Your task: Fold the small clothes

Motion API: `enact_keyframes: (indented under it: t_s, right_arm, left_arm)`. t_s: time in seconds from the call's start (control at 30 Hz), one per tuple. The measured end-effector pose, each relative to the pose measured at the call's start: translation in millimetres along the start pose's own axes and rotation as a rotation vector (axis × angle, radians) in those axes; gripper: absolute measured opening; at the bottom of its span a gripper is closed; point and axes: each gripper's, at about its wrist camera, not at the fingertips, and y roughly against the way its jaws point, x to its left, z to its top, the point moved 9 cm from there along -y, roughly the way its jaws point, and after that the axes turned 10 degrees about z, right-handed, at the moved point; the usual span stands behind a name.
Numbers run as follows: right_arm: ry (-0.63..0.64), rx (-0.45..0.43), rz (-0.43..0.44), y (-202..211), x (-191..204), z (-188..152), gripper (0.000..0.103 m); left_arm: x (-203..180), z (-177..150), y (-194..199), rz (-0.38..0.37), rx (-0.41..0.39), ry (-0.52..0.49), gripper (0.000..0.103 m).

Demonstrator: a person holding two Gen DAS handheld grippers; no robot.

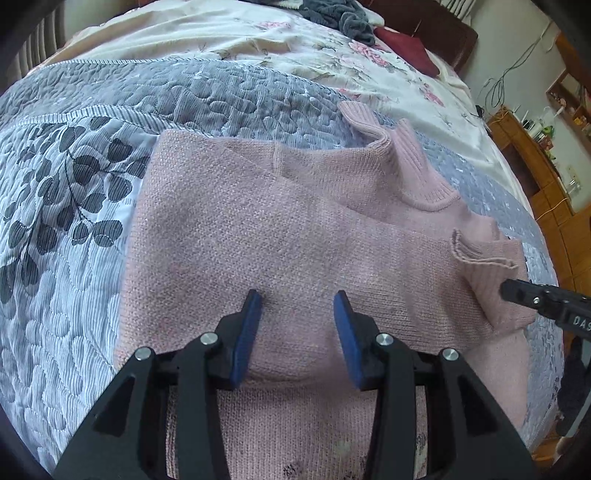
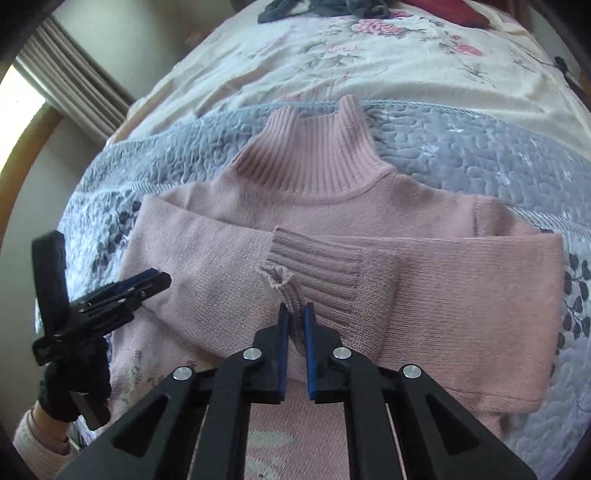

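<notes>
While right tool (image 2: 296, 308) pinches sleeve cuff (image 2: 314, 275) | left tool (image 1: 298, 298) wide above sweater (image 1: 258, 229)

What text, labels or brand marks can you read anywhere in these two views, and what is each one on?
"DAS": white letters on the black right gripper, cut off by the frame edge in the left wrist view.
A pale mark on the black left gripper body in the right wrist view is too blurred to read.
No text on the pink knitted sweater.

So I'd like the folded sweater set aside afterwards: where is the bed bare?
Free: the grey quilt between the sweater's collar and the floral sheet, and the leaf-print quilt beside the pink sweater. Crowded: the far end, with dark clothes and a red pillow.
</notes>
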Motion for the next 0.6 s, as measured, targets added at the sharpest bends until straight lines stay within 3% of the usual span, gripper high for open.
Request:
enact_keyframes:
  t_s: [0.27,0.6]
  right_arm:
    - [-0.122,-0.106,-0.022,53.7,-51.7,-0.5,0.007]
    - [-0.213,-0.029,-0.078,44.0,-110.7,-50.2,0.008]
  left_arm:
    - [0.9,0.5,-0.4,0.009,-0.003,-0.003,0.041]
    - [-0.1,0.3,-1.9,0.025,-0.013,-0.005,0.041]
